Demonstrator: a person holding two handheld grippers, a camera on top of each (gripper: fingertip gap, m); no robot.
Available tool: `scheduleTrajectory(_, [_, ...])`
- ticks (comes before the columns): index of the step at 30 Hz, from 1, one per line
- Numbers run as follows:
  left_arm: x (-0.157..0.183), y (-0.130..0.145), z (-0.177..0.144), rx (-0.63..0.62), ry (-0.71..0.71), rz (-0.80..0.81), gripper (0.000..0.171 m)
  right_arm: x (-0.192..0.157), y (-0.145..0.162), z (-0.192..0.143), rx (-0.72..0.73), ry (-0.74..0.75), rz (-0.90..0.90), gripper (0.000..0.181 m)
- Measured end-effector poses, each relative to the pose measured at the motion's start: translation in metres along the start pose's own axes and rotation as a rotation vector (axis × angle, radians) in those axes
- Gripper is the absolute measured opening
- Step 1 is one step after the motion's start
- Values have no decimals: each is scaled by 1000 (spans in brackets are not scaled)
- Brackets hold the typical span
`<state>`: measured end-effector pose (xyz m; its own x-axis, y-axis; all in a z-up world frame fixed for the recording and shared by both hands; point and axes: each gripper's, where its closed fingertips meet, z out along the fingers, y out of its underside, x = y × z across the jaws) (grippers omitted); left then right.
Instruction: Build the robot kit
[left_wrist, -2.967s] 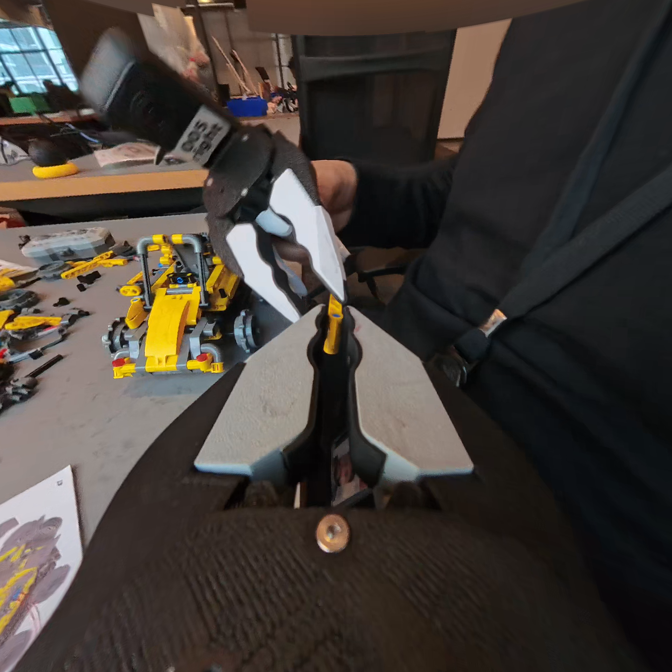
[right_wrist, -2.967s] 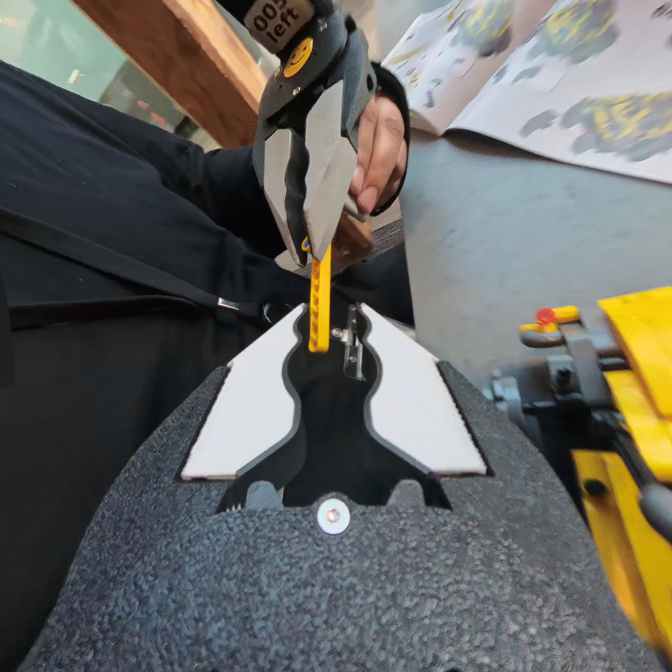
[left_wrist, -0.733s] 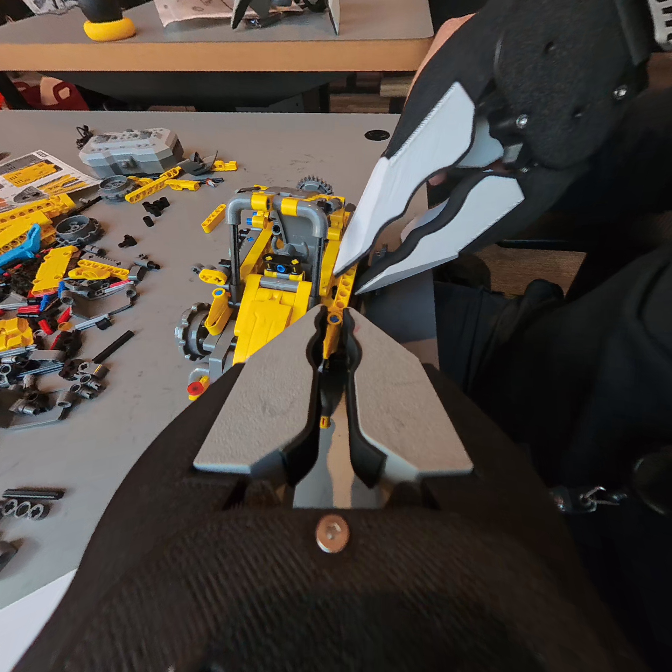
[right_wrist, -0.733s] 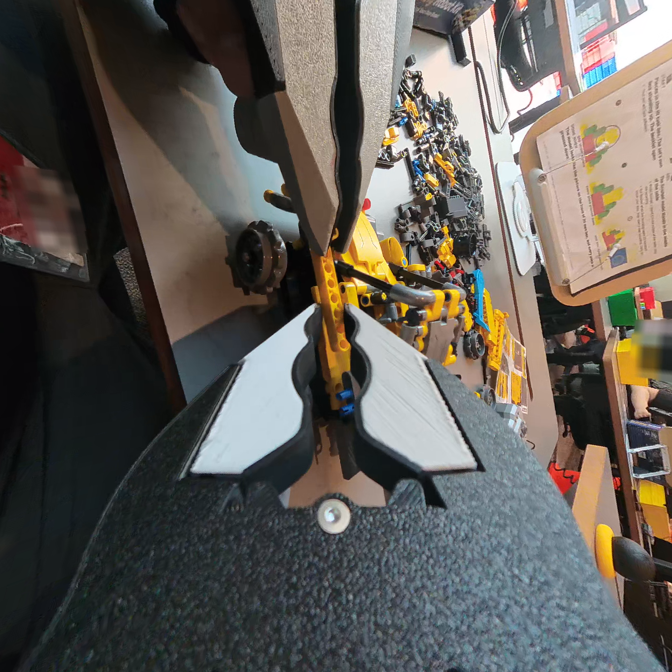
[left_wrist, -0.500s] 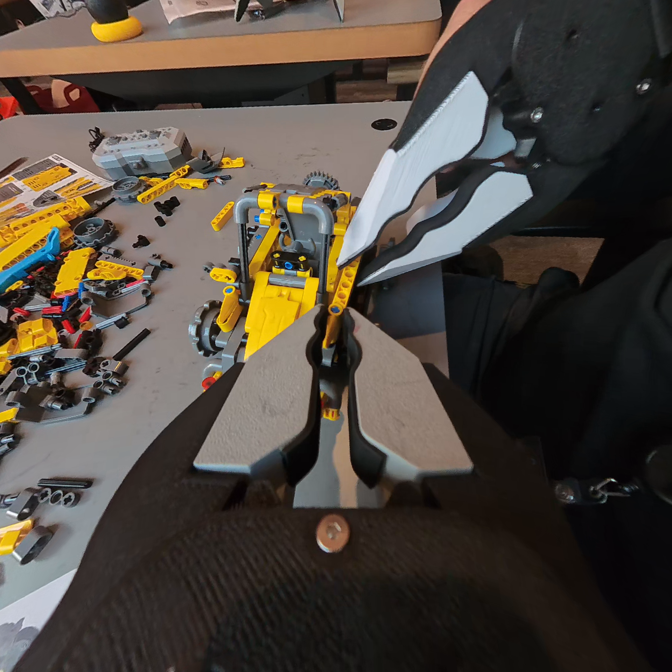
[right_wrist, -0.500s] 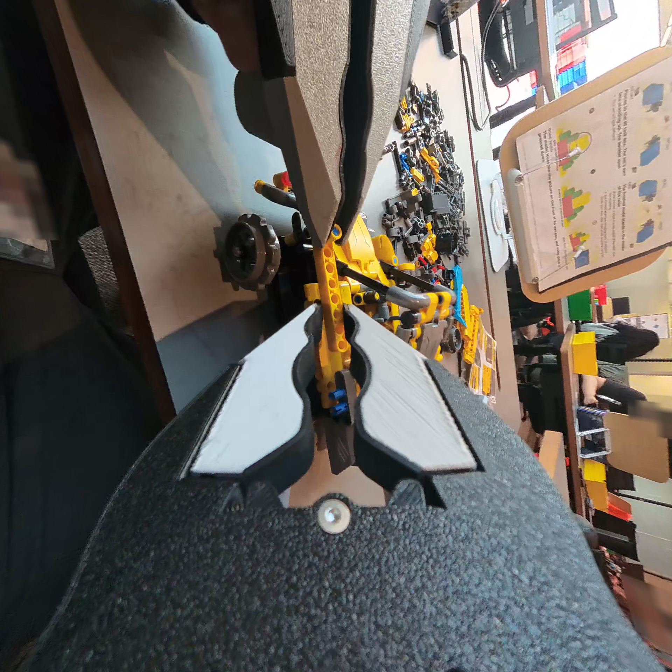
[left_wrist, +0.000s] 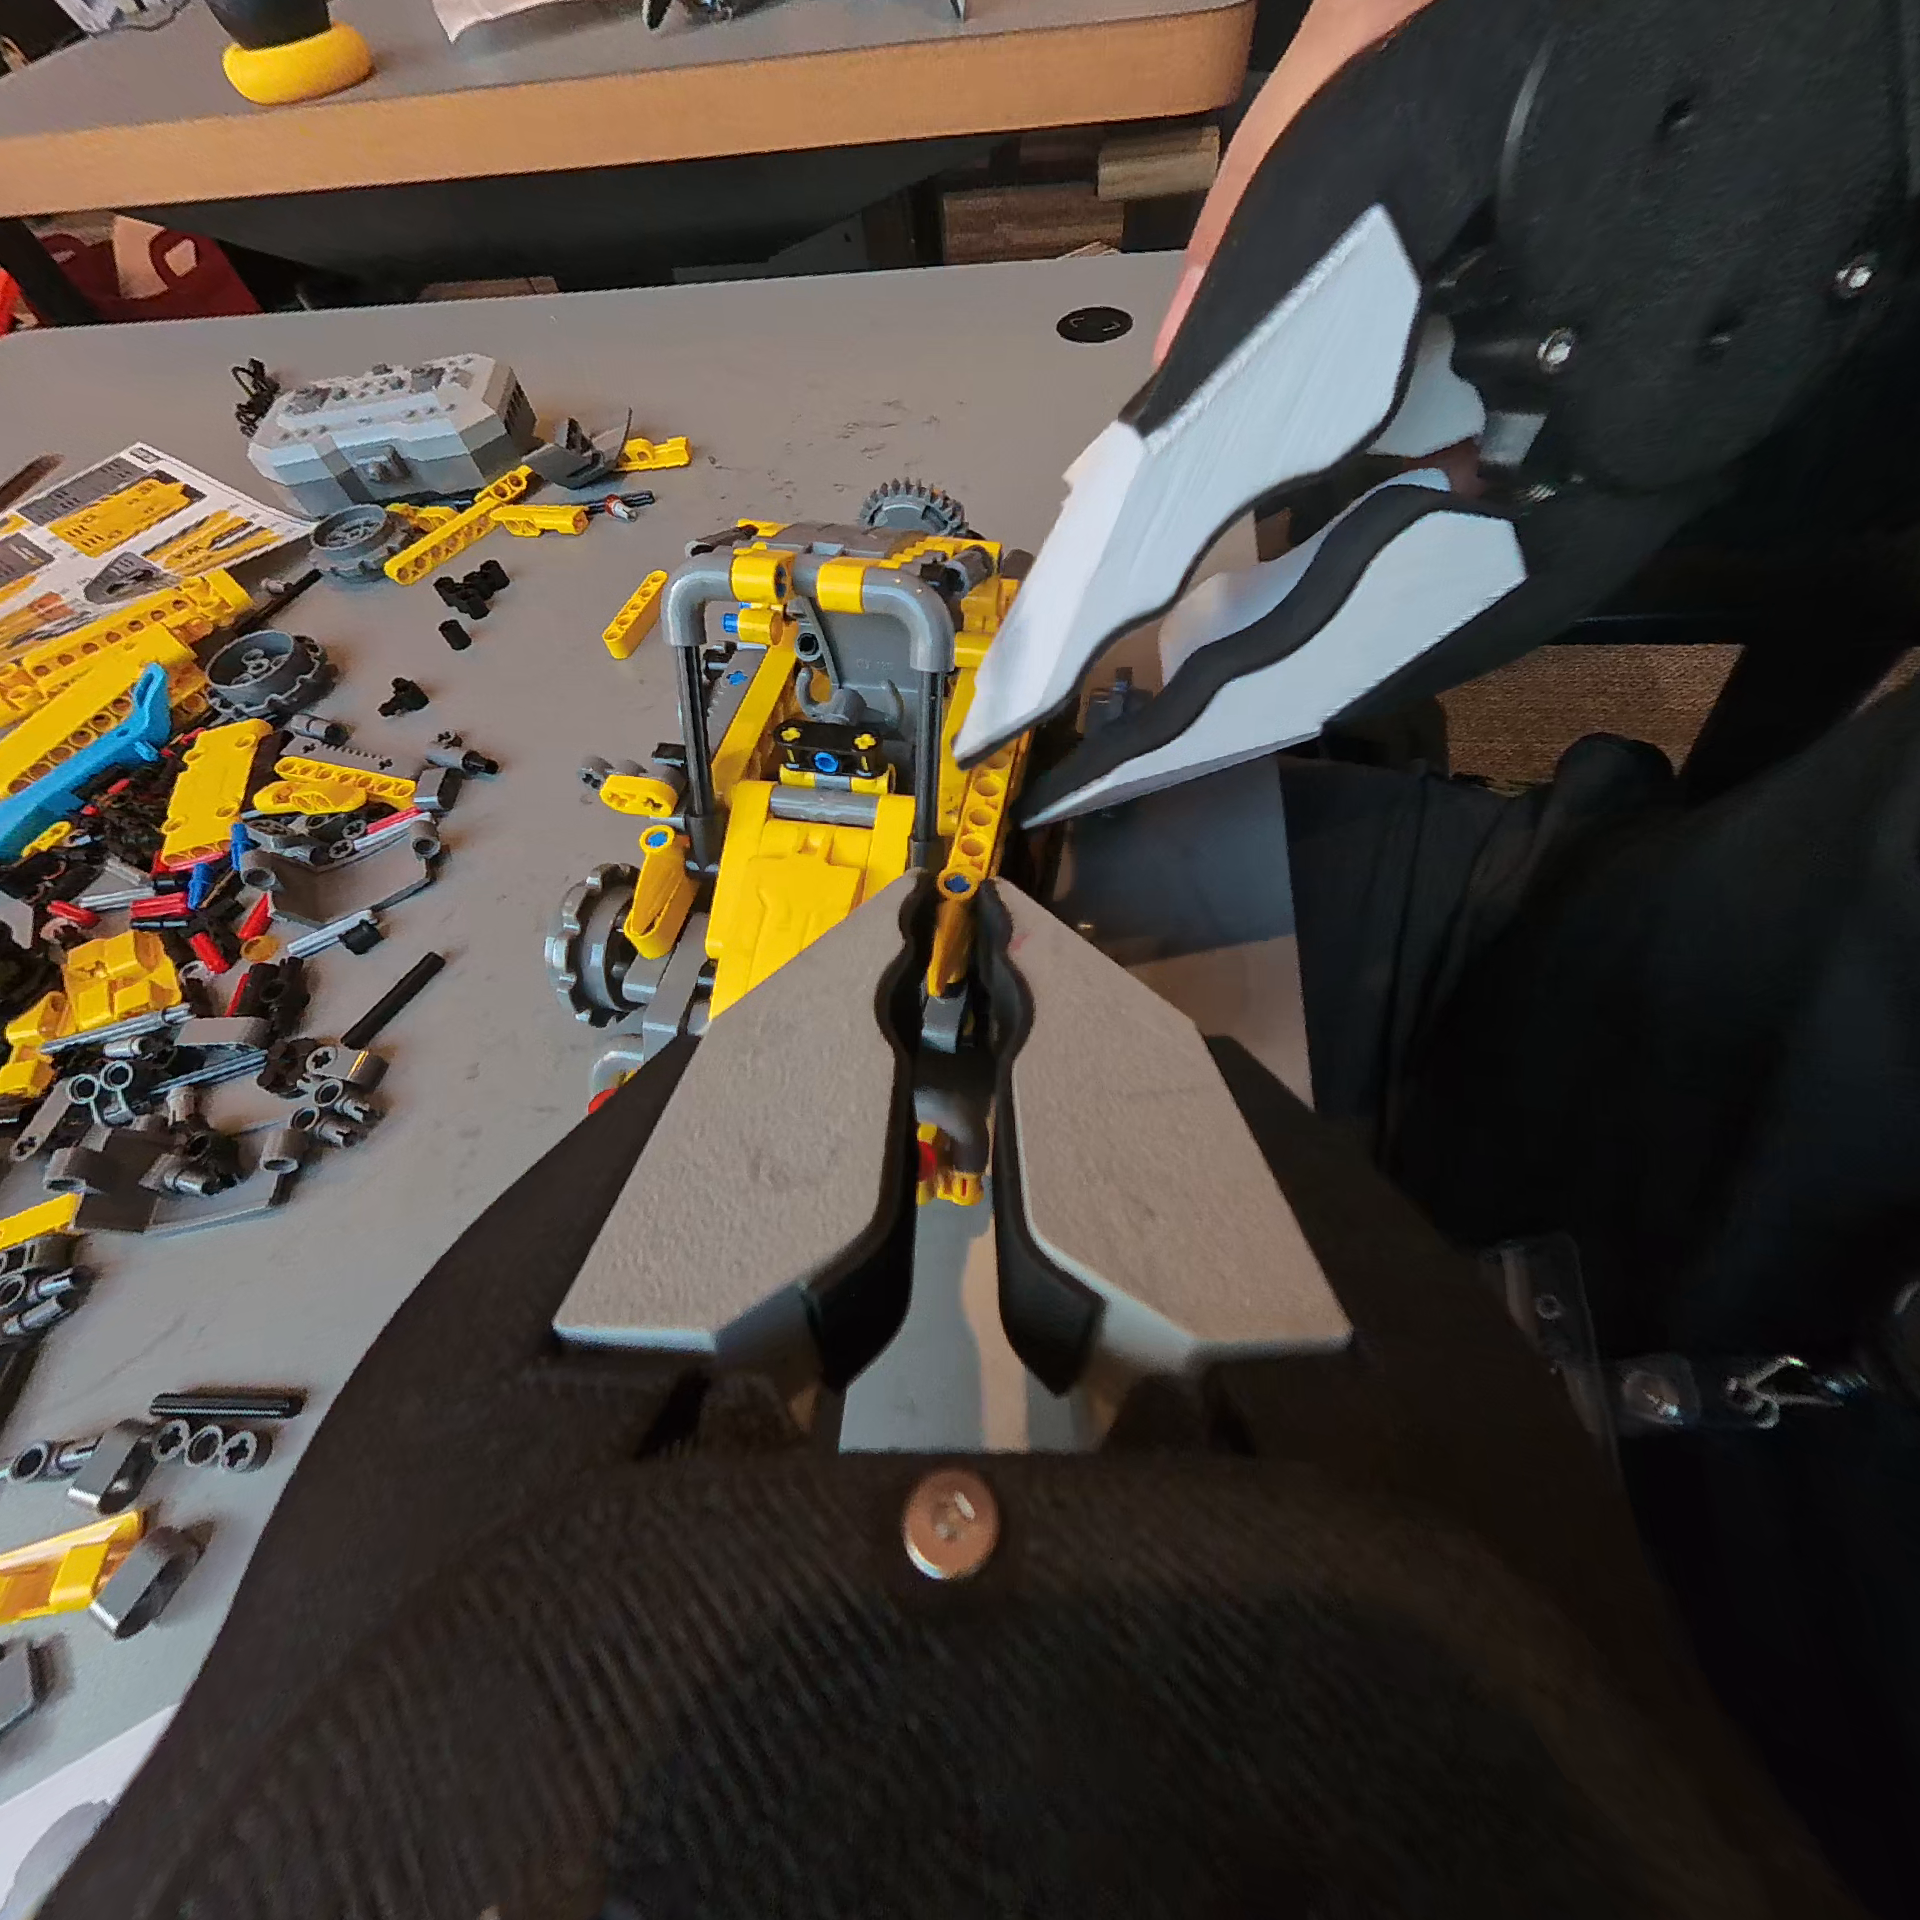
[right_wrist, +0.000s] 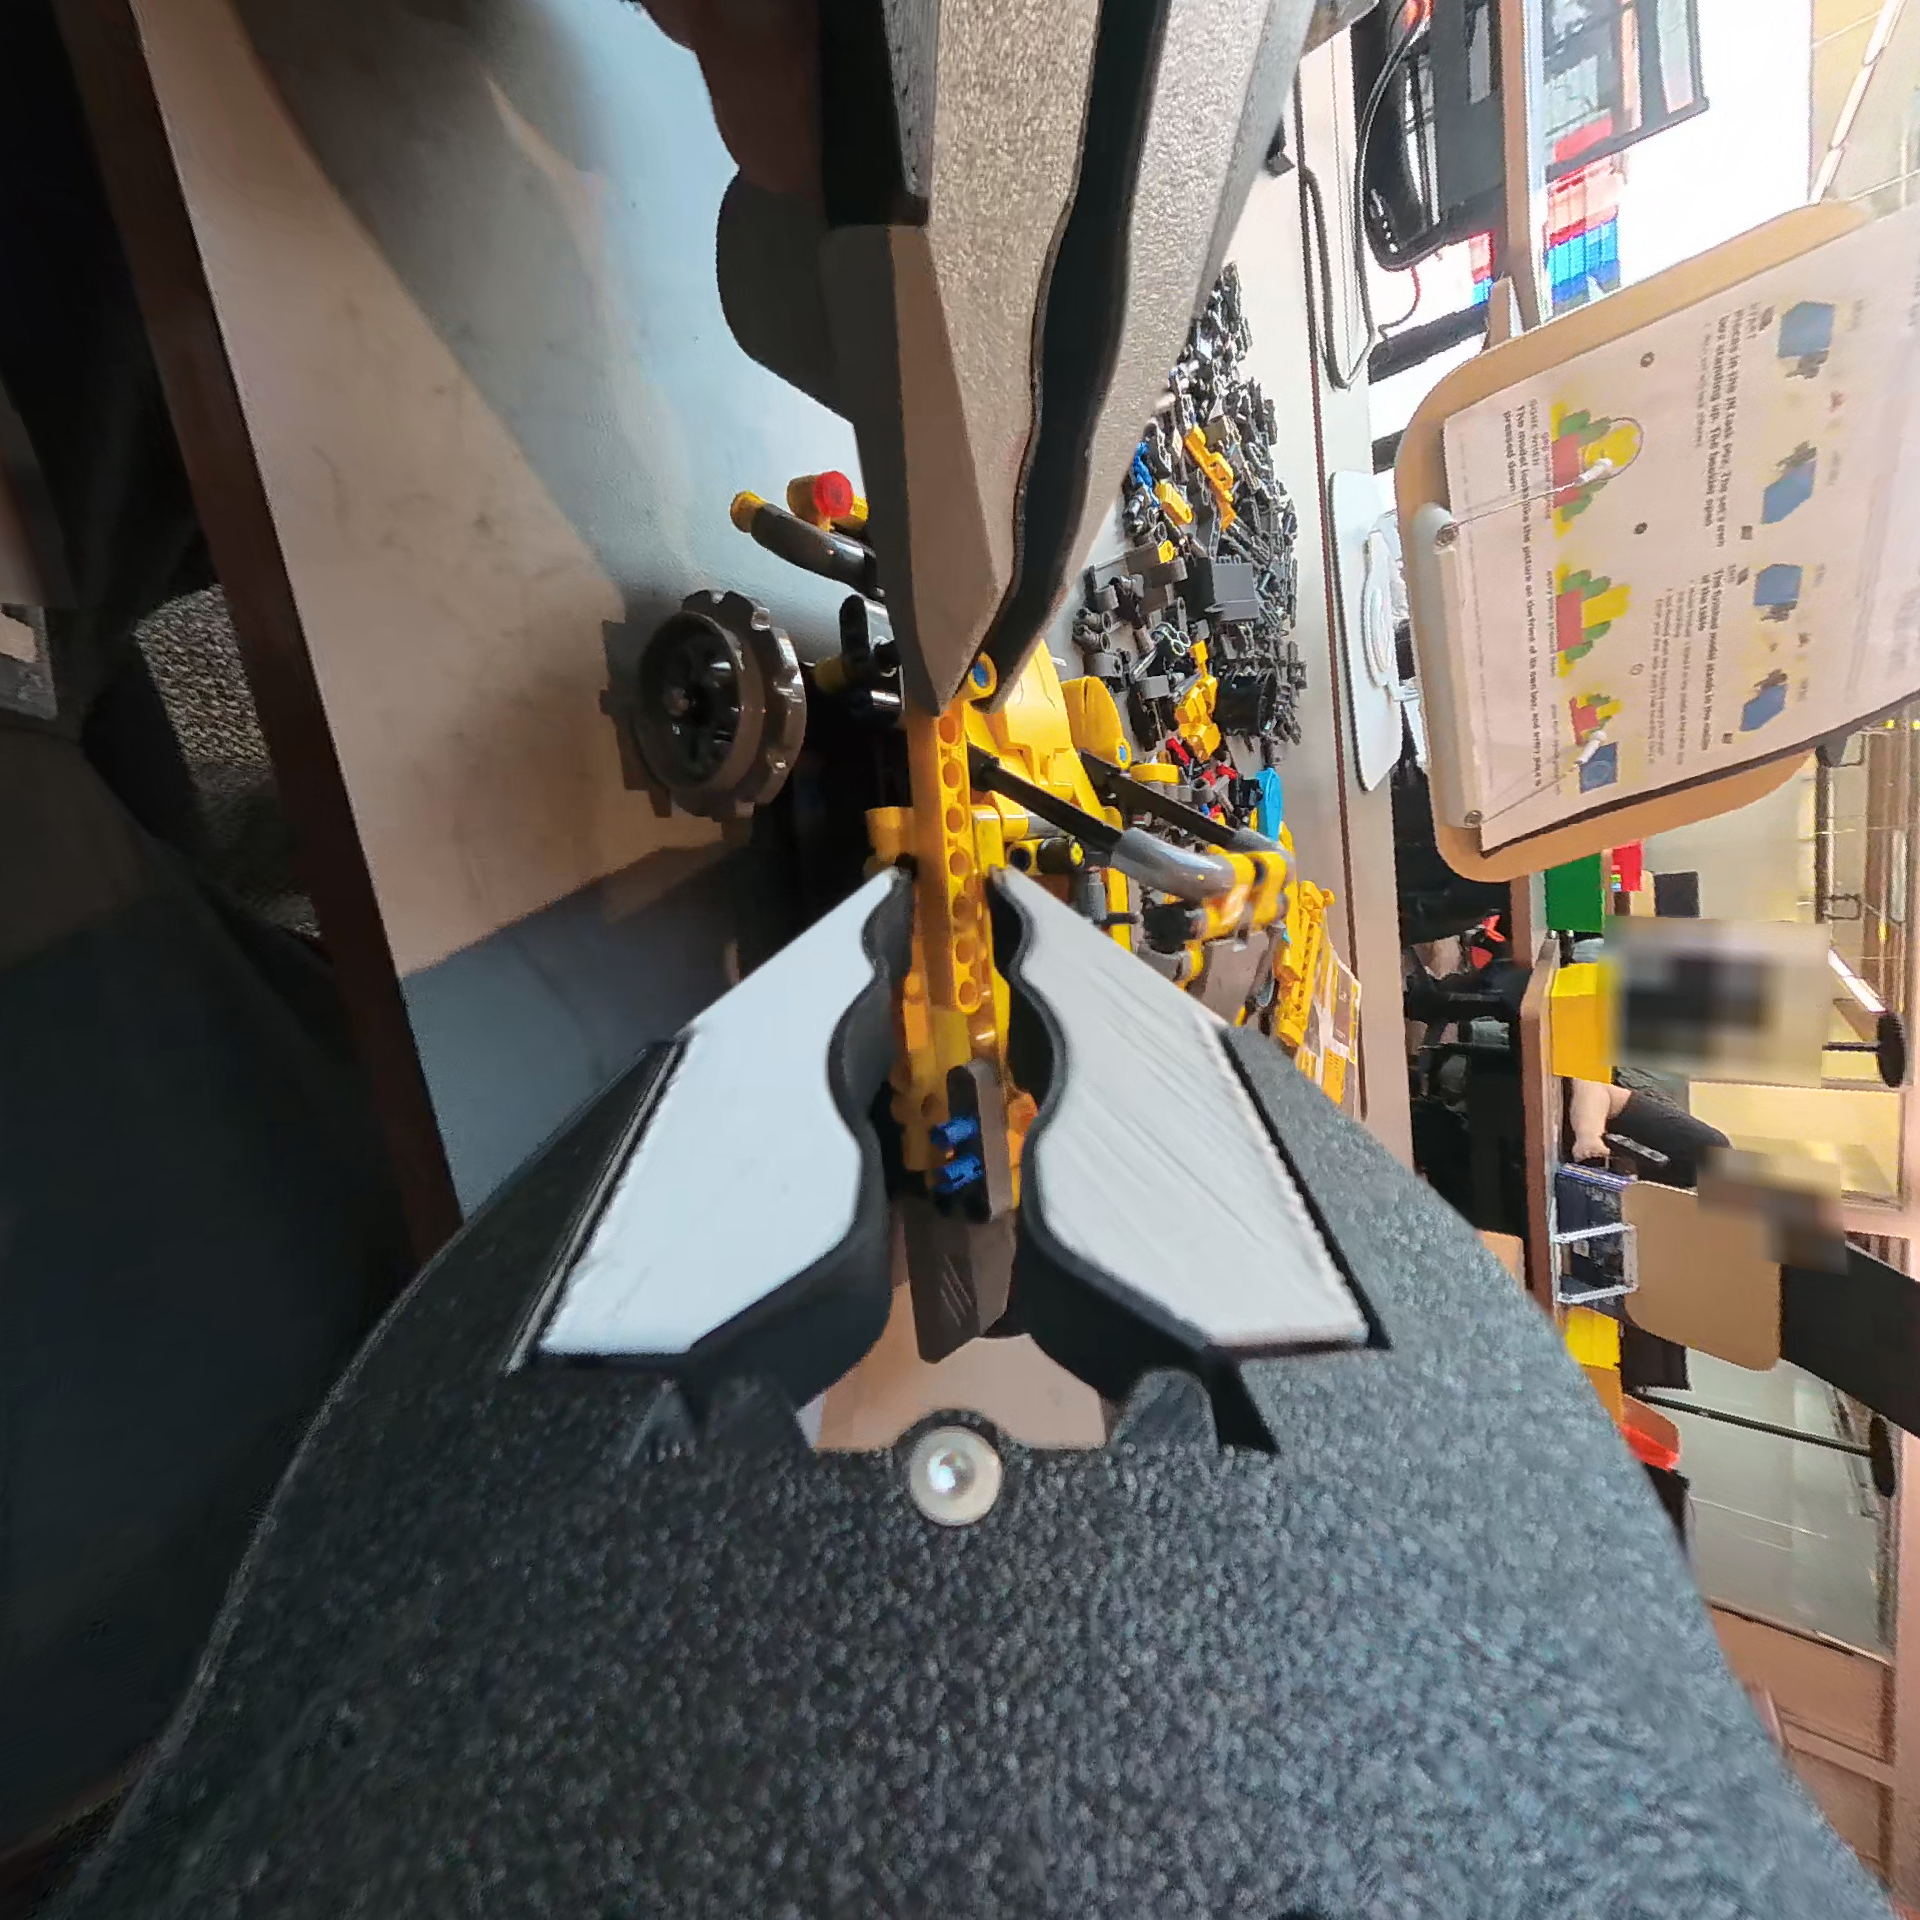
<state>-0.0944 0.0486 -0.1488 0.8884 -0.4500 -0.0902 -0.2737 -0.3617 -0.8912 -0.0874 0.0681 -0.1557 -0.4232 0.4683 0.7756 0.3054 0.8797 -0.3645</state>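
A yellow and grey toy-brick vehicle (left_wrist: 800, 831) stands on the grey table (left_wrist: 831, 395), near its right edge. My left gripper (left_wrist: 951, 894) is shut on a long yellow holed beam (left_wrist: 971, 821) that lies along the vehicle's right side. My right gripper (left_wrist: 992, 784) comes in from the right and pinches the same beam farther along. In the right wrist view the beam (right_wrist: 948, 821) runs between my right gripper's tips (right_wrist: 945, 881), with the left gripper (right_wrist: 956, 696) at its far end. A toothed grey wheel (right_wrist: 717, 707) sits beside it.
A heap of loose yellow, black, red and blue parts (left_wrist: 156, 831) covers the table's left. A grey battery box (left_wrist: 384, 426) and an instruction leaflet (left_wrist: 114, 520) lie behind it. A person's dark clothing (left_wrist: 1610, 1039) is at the right. A board with a printed sheet (right_wrist: 1662, 520) stands beyond. The grippers are tip to tip, or close to it.
Three seconds ago both grippers held the beam in the air before the person's body. It now lies against the vehicle's right side. Over the last half second both have barely shifted.
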Motion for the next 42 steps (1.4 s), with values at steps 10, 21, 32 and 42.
scheduleTrajectory(10, [-2, 1, 0, -2, 20, -13, 3, 0, 0, 2, -24, -26, -75, 12])
scheduleTrajectory(21, [-7, 2, -1, -34, 74, -15, 3, 4, 0, 1, -9, -56, -25, 11])
scheduleTrajectory(32, [-7, 2, 0, -39, 91, 3, 3, 6, 1, -15, 58, -65, 85, 17])
scheduleTrajectory(42, [-9, 2, -1, -63, 50, 32, 4, 3, -1, 5, -10, -58, -90, 10])
